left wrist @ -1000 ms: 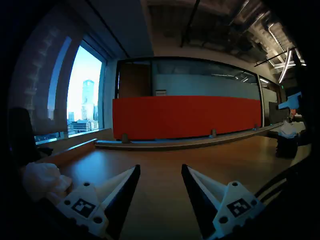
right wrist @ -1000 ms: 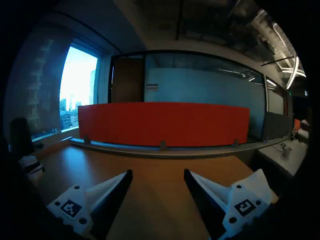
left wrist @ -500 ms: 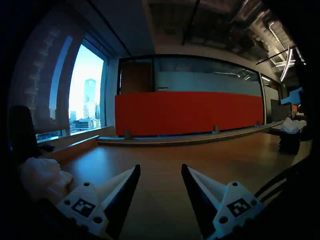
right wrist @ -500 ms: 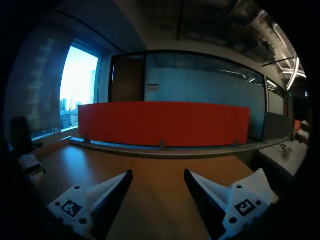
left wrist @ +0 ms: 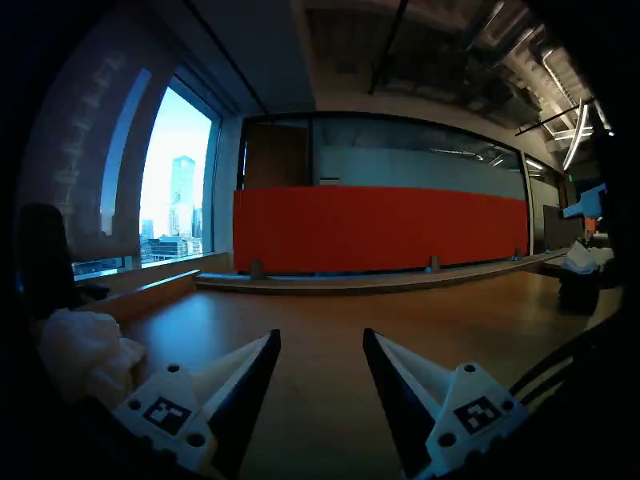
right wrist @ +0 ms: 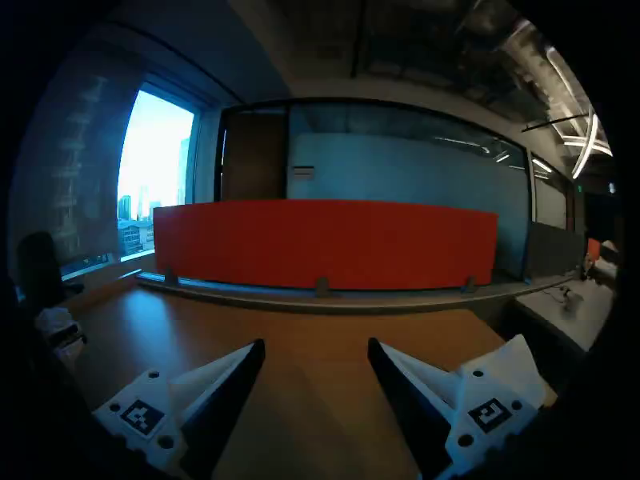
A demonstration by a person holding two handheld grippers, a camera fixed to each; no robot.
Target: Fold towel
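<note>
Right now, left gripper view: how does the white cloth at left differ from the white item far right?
The white cloth is a loose crumpled heap close beside the left gripper; the white item sits far across the table. The cloth lies low; the item tops a dark stack. Both are white and untouched.

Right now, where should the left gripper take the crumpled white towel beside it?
Probably a raised fold on top of the towel, coming from above on the side nearest the left gripper. The towel lies bunched on the wooden table with no corner or flat edge showing, just left of the open fingers.
</note>
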